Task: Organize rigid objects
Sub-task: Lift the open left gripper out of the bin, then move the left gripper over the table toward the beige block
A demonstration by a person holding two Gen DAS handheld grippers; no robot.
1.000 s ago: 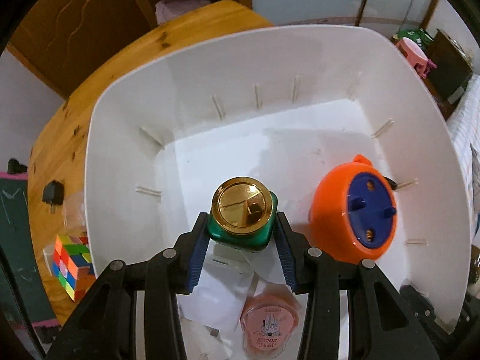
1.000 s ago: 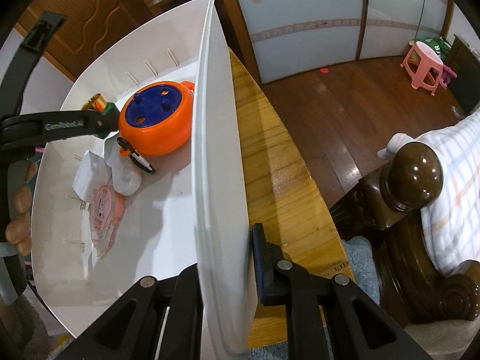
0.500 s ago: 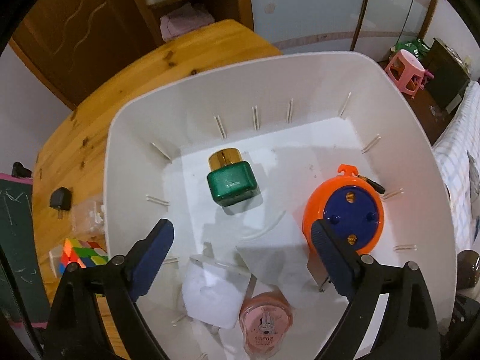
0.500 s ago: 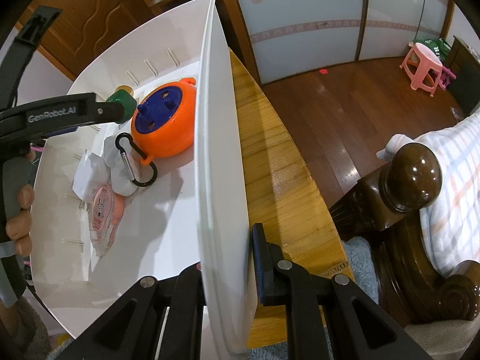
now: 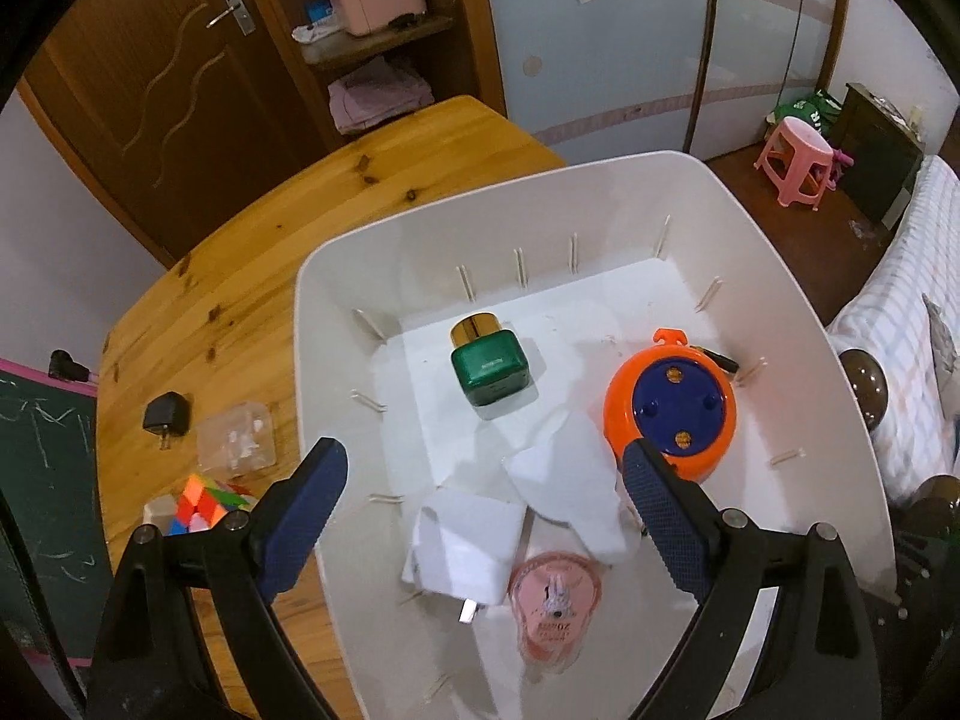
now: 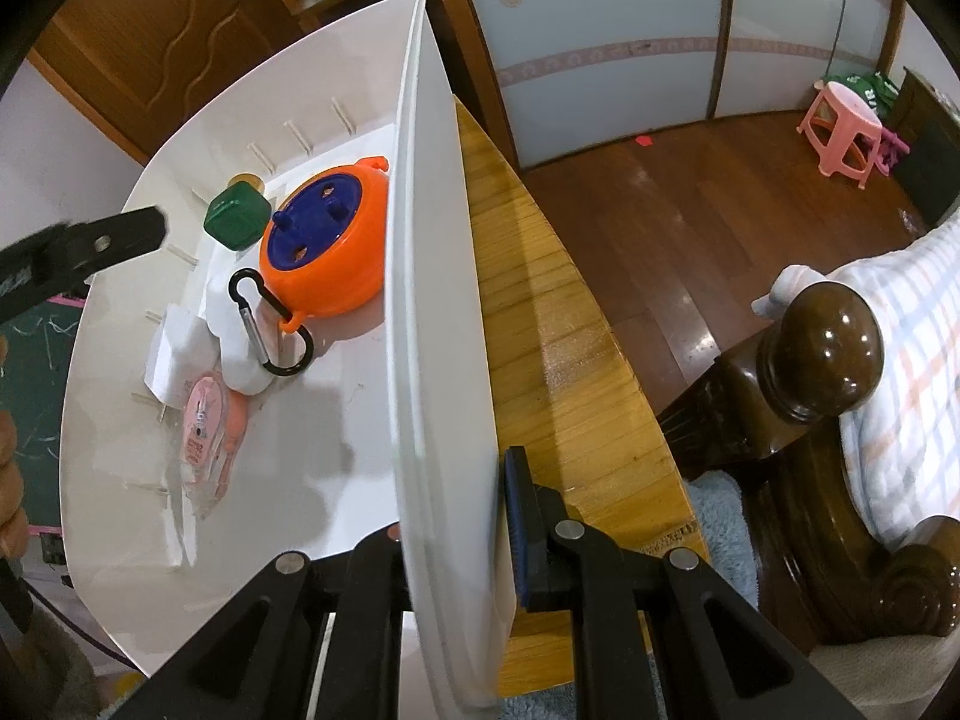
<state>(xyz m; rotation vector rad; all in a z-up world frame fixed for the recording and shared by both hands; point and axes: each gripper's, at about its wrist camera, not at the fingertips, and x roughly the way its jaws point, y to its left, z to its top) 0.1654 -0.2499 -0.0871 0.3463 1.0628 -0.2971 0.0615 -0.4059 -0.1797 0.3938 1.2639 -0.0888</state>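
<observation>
Now | left gripper apart | right gripper clamping bin wall | inner finger seemingly hidden

The left gripper is hovering at the bottom of the frame over the white bin, its jaws having just been opening and now gaping wide with nothing between them. At centre frame the green jar is standing on the bin floor, with the orange reel sitting to its right.
</observation>
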